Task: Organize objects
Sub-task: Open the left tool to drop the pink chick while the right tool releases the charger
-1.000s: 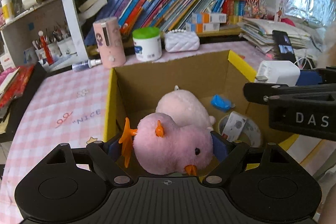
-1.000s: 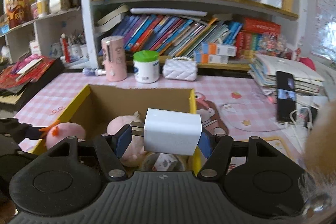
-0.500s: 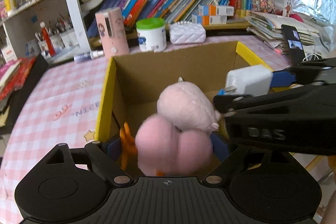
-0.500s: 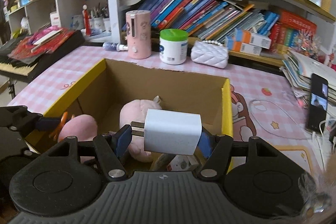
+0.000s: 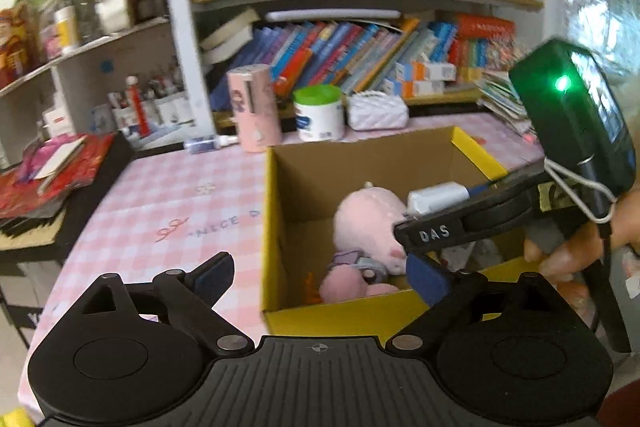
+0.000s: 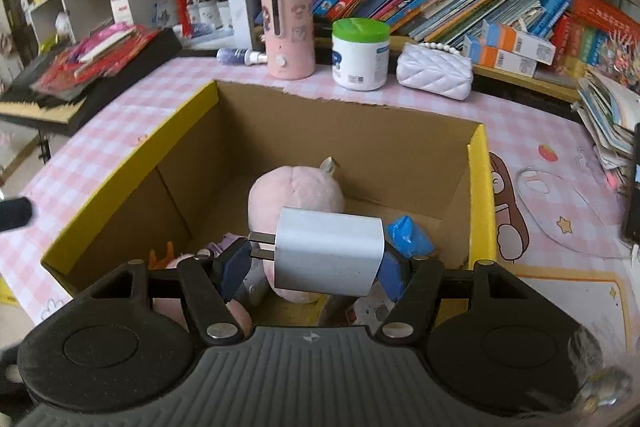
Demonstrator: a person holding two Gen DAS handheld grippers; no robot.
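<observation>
Left gripper (image 5: 320,273) jaws just opening, nothing between them; chick (image 5: 344,285) lies in box (image 6: 478,187) near front wall. Right gripper (image 6: 316,263) clamps charger (image 6: 328,253) above box interior. Next: lower, release beside the plush (image 6: 294,191).

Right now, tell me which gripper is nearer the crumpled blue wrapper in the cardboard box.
Right. The right gripper hovers beside the blue wrapper; the left gripper sits open at the box's near edge.

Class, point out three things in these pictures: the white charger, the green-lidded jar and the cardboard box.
white charger (image 6: 328,251), right wrist view, front face.
green-lidded jar (image 6: 361,55), right wrist view, label.
cardboard box (image 6: 352,139), right wrist view, inner back wall.
</observation>
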